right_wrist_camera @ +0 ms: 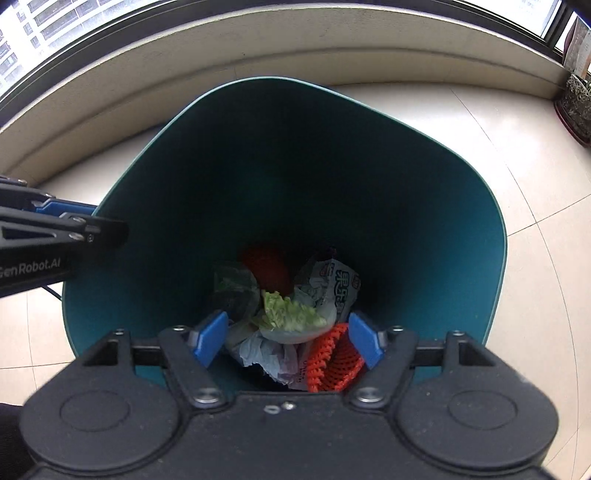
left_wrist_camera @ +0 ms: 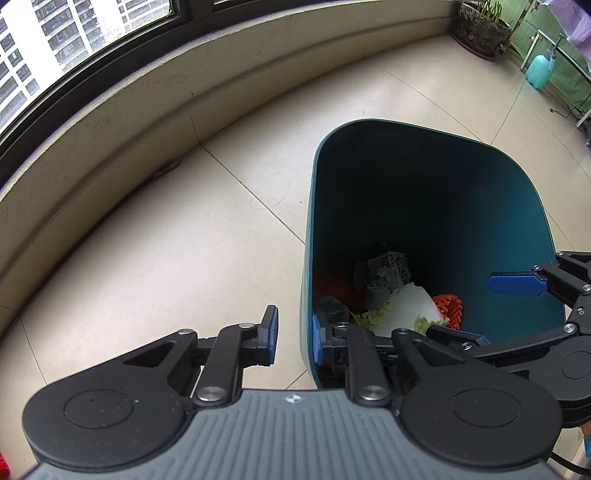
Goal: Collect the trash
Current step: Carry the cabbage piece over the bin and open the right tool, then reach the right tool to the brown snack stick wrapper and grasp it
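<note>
Left claw [left_wrist_camera: 294,338] clamped on bin [left_wrist_camera: 424,177] rim, bin upright, mouth up, right claw [right_wrist_camera: 288,338] open, empty

A pale tiled floor [left_wrist_camera: 184,229] carries the teal bin [left_wrist_camera: 308,258], a potted plant [left_wrist_camera: 480,29] and a turquoise jug [left_wrist_camera: 540,70].

The bin [right_wrist_camera: 461,206] mouth stands wide open — only the right tongs [right_wrist_camera: 288,338] hang in it, above the trash [right_wrist_camera: 291,314] heaped at the bottom. The left tongs [left_wrist_camera: 295,338] straddle the bin's near-left wall. Bare floor [left_wrist_camera: 184,221] runs to the ledge [left_wrist_camera: 110,122]; a planter [left_wrist_camera: 480,29] stands far off.
</note>
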The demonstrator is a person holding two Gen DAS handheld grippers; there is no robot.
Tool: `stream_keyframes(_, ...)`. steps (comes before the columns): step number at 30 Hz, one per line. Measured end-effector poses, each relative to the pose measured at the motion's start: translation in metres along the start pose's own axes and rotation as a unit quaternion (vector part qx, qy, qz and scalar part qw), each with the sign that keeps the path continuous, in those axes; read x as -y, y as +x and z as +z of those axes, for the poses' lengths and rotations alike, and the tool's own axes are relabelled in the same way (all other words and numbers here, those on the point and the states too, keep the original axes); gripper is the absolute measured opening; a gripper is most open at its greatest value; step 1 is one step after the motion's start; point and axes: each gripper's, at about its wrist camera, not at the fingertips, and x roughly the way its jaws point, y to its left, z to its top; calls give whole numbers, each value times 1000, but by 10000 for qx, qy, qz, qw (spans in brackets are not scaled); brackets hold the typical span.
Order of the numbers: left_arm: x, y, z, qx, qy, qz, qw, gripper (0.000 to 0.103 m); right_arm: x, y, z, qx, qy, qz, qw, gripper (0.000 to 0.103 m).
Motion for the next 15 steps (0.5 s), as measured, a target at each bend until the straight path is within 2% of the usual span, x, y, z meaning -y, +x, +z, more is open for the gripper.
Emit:
stream_keyframes(5,1,3,1,-13,14,29,10000,19,18,-34,-5,258,120,224,9993,73)
stream_keyframes(11,2,5,2,-17,21,48,10000,19,48,-83,-19,759,541,336,9951,73)
stream_keyframes(15,3,5,2,-16,23,52,10000,19,79,-111,-35,1086,1020,175,9887,79)
